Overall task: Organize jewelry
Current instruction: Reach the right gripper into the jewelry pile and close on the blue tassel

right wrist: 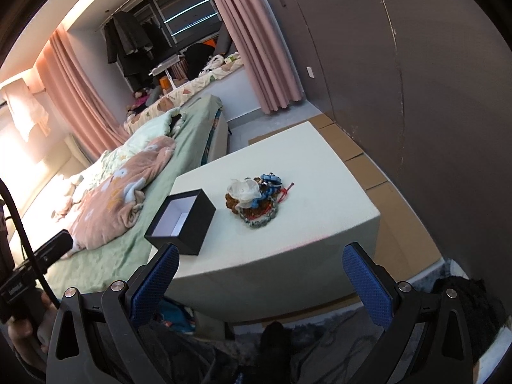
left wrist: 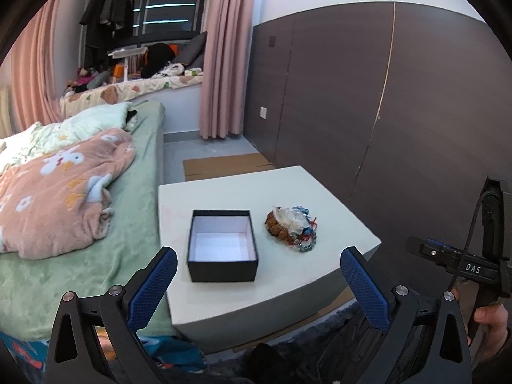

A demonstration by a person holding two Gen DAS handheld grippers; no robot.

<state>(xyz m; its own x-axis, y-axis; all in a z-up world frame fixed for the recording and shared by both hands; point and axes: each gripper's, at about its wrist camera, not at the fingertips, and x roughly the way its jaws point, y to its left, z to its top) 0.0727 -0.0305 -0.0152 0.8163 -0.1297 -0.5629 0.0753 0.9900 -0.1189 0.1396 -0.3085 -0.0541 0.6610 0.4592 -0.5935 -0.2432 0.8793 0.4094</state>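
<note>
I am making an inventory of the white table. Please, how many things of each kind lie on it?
Box, black, open, nothing inside: 1
Jewelry heap, tangled, single pieces cannot be counted: 1
Total on the table: 2

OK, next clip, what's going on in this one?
A person holds a gripper in each hand over a white table beside a bed. On it stand an open black box, empty inside, and to its right a heap of bracelets, apart from the box. The left gripper and right gripper are both open, short of the table, holding nothing. No jewelry is in the box yet, so sorting has not begun.
</note>
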